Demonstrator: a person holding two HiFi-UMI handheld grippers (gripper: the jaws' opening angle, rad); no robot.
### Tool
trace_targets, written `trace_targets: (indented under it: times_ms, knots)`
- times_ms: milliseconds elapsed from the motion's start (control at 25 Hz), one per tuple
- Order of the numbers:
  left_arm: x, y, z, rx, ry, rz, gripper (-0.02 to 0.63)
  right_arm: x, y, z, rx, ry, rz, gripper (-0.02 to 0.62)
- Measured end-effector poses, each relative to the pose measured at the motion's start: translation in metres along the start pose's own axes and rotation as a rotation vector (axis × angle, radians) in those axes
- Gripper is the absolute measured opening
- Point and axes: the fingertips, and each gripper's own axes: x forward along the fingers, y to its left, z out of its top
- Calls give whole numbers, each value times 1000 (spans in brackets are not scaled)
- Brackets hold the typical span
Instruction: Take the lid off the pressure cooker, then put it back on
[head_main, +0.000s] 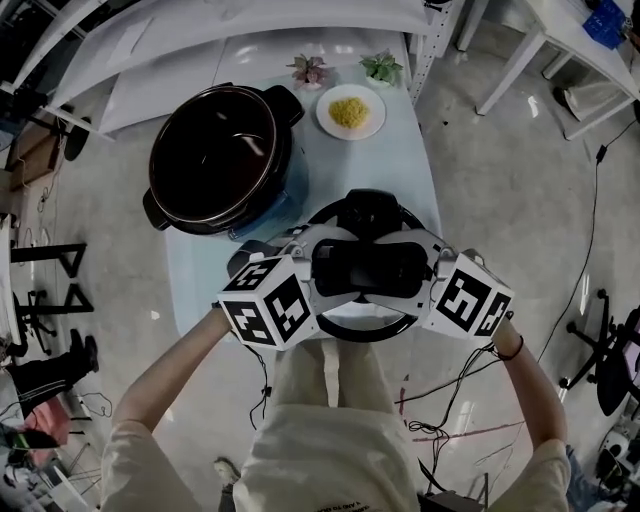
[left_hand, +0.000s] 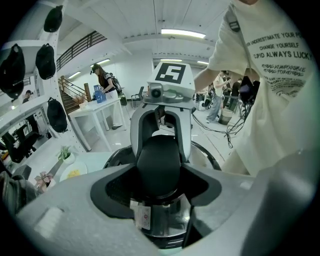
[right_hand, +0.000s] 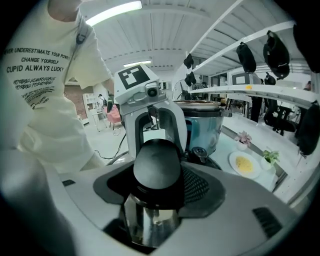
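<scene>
I am holding the lid (head_main: 366, 328) w/ both grippers, one at each end of its black handle (head_main: 368, 266). The jaws of my left gripper (head_main: 318, 272) and of my right gripper (head_main: 424, 272) are both clamped on that handle, standing wide because it is thick. The lid is off the cooker (head_main: 215, 155) and is at the near edge of the table (head_main: 390, 170), well apart from the open cooker.

To do this step well, I think I should be keeping both grippers at the same height so the lid is staying level, keeping the squeeze equal on L and R, and carrying it over the cooker's mouth centred before lowering.

The head view is showing the whole layout: open cooker at far left, a plate (head_main: 350, 110) of yellow food beyond. It is not showing if the lid is touching the table. The left gripper view is showing the handle (left_hand: 159, 167) sitting deep btw. the jaws, w/ shiny metal and a small label (left_hand: 142, 217) under it. The right gripper view is showing the cooker (right_hand: 200, 127) just behind the handle (right_hand: 156, 167).
</scene>
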Motion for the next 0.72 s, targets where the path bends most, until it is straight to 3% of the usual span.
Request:
trace_targets:
  times_ms: [280,720]
  knots:
    - [24,7,-28,-10,62,-11,285,21,-12,-27,-1,21,-3,275]
    - [42,11,-51,-28,86,7,285,40,-18,-47,-14,37,-5,276]
